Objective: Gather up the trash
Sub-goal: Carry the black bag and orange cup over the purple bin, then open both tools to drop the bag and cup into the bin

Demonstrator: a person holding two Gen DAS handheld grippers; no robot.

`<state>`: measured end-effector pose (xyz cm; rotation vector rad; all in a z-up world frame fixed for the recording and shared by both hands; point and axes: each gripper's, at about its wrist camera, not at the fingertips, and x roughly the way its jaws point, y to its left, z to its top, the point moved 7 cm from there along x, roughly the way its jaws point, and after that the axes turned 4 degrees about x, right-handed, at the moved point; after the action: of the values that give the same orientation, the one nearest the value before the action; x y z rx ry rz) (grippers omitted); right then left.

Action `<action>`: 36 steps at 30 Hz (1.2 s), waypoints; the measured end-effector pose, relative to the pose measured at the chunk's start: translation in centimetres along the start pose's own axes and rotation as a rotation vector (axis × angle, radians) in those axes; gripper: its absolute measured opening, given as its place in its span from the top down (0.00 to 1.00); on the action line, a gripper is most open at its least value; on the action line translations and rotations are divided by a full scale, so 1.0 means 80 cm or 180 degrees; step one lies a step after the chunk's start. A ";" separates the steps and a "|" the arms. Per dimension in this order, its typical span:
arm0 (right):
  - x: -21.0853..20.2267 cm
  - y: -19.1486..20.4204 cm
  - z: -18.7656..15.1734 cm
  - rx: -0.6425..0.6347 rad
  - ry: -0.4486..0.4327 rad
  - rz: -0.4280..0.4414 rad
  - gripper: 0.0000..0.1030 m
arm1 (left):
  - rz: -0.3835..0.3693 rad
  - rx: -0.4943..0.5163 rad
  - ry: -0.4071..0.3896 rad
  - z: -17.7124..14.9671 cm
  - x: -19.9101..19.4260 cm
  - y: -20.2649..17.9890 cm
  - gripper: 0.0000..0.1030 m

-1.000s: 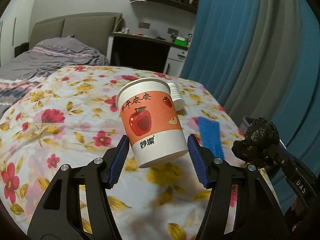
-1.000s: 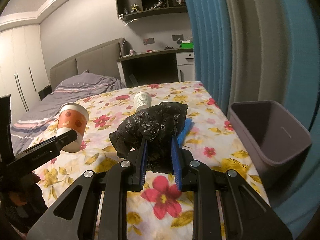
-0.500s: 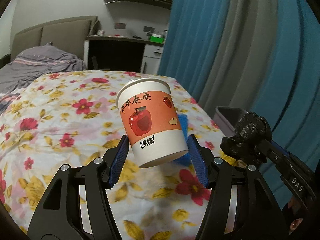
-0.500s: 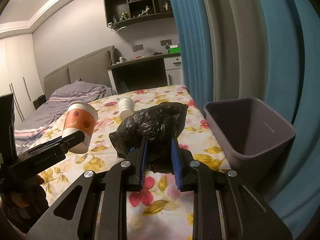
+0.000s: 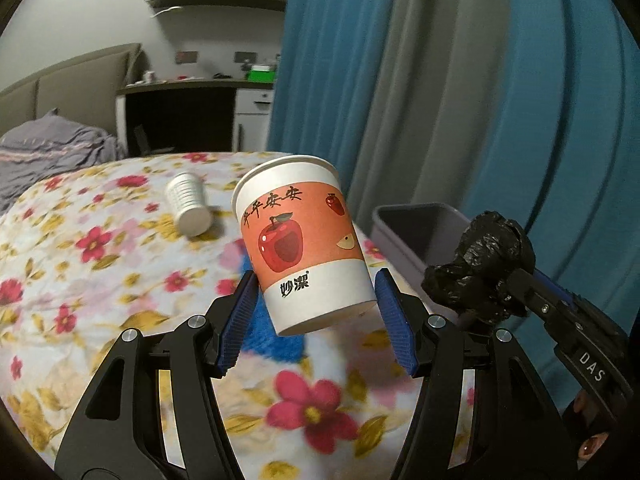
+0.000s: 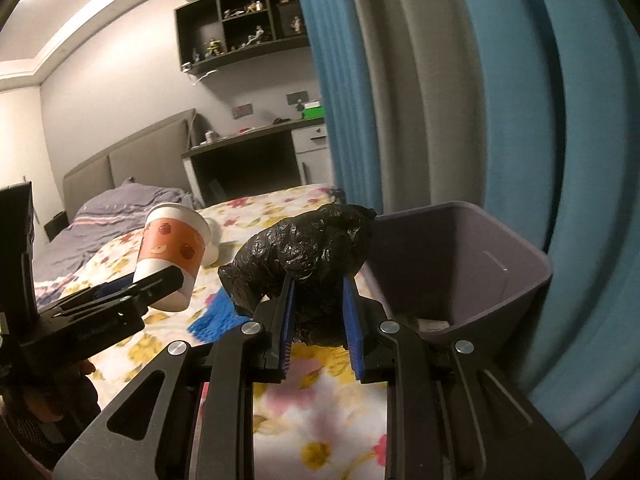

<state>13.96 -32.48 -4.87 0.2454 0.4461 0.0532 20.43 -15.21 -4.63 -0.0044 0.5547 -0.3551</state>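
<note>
Blue cloth [image 5: 266, 330] largely hidden behind paper cup [image 5: 304, 244] and left tool [image 5: 316, 316]. Floral bedspread [image 5: 312, 408] motion-blurred in foreground. Bin [image 6: 464, 264] bottom mostly hidden; pale contents unidentifiable. Shelf figurines [image 6: 240, 8] too small to resolve. Black bag [image 6: 308, 252] underside obscured by right tool [image 6: 319, 320].

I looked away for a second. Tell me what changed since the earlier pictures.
Both grippers swung toward the bin, which now looms close by the right gripper. Nothing was grabbed or dropped: the left gripper still holds the apple cup, the right still pinches the black bag. The white cup and blue cloth stayed on the bed.
</note>
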 end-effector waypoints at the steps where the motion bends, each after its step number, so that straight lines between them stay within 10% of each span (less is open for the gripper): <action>1: 0.000 -0.006 0.003 0.0010 -0.0016 -0.0038 0.77 | -0.0031 0.0029 0.0006 0.003 0.005 -0.007 0.42; 20: 0.046 -0.135 0.039 0.0371 -0.0077 -0.0751 0.77 | -0.0908 0.0312 0.0157 0.045 0.114 -0.144 0.42; 36: 0.081 -0.164 0.039 0.0490 0.0098 -0.0928 0.76 | -0.1157 0.0345 0.0464 0.032 0.175 -0.184 0.42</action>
<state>21.11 -45.19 -8.08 0.3289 0.5135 -0.2638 27.96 -33.86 -8.21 0.0257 0.6792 -0.7438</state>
